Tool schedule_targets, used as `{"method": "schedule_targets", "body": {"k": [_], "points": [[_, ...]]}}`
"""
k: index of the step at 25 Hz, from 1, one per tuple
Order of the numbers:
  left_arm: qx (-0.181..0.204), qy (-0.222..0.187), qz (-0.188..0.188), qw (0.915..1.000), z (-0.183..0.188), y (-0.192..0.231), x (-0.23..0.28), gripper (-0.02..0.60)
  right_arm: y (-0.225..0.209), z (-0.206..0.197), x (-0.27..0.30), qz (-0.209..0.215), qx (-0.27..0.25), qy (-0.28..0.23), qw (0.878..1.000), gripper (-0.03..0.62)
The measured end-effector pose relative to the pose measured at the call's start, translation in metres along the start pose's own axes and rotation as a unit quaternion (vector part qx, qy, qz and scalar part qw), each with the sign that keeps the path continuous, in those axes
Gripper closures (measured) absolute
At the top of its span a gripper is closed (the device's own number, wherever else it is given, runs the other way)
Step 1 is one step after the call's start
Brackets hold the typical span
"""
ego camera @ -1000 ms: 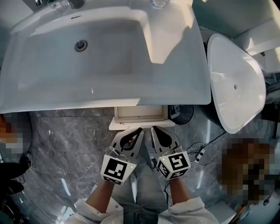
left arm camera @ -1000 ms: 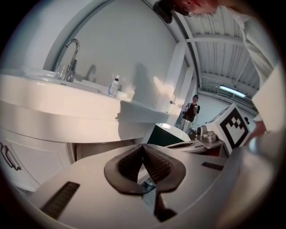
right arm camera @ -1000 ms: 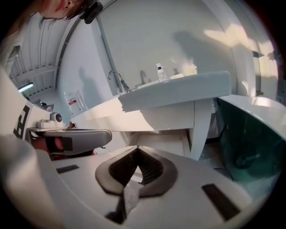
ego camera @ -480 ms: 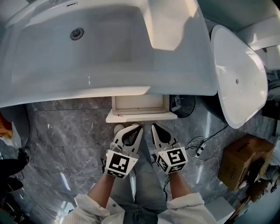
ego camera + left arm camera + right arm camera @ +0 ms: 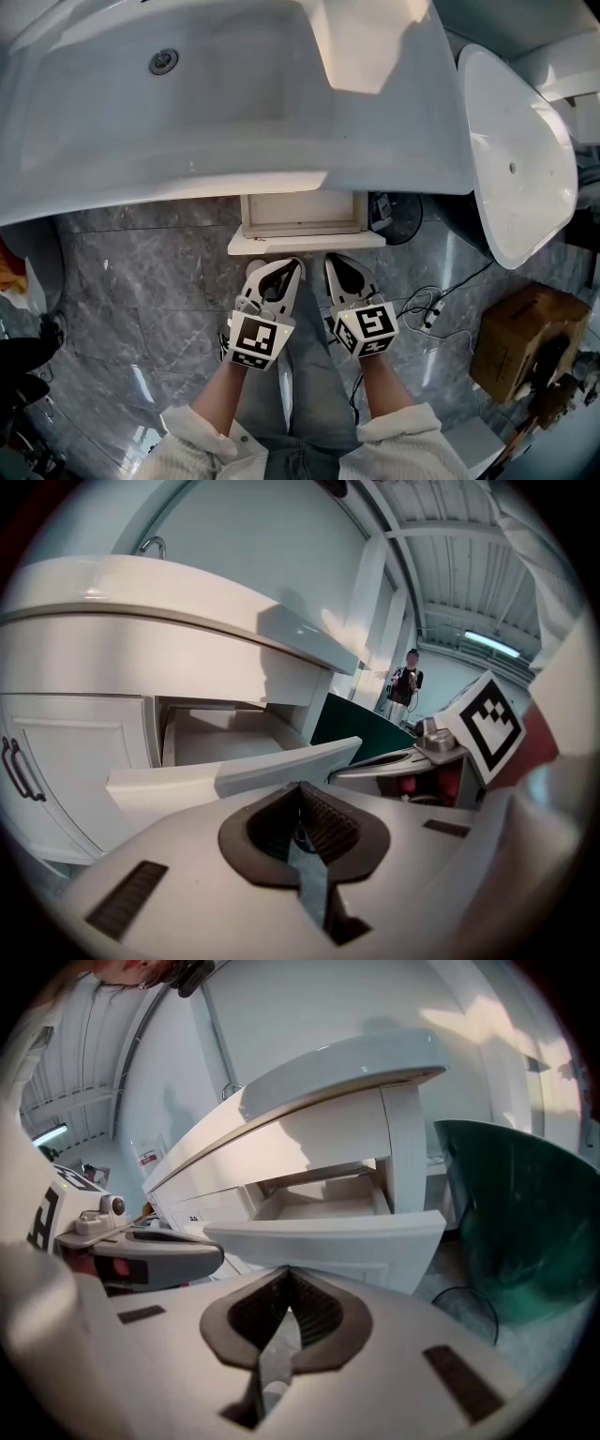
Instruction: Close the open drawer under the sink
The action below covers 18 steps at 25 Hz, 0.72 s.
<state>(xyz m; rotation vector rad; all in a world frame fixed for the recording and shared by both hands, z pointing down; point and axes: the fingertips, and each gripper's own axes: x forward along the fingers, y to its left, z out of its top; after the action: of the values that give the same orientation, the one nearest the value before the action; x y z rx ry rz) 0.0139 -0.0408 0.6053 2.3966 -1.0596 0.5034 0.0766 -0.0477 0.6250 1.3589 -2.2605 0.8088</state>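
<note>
Drawer [image 5: 305,244] under sink [image 5: 234,112]: pulled out, not yet closed | left gripper [image 5: 283,266], right gripper [image 5: 339,262]: jaws together, empty, at drawer's 6 o'clock | remaining: push front in

I'm seeing the sink [image 5: 234,112] gleaming like smooth, glossy white ceramic. Under the sink, the drawer [image 5: 305,242] is showing a matt white finish, and the floor [image 5: 141,281] is shining like polished grey marble. Right of the sink, a box [image 5: 525,328] is looking like dull brown cardboard.
</note>
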Motion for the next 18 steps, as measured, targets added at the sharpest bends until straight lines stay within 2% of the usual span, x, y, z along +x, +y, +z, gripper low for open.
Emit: {"method": "schedule_targets", "body": {"k": [18], "points": [[0.014, 0.009, 0.024, 0.9996, -0.002, 0.014, 0.015, 0.566, -0.003, 0.001, 0.019, 0.002, -0.014, 0.012, 1.0, 0.585]]}}
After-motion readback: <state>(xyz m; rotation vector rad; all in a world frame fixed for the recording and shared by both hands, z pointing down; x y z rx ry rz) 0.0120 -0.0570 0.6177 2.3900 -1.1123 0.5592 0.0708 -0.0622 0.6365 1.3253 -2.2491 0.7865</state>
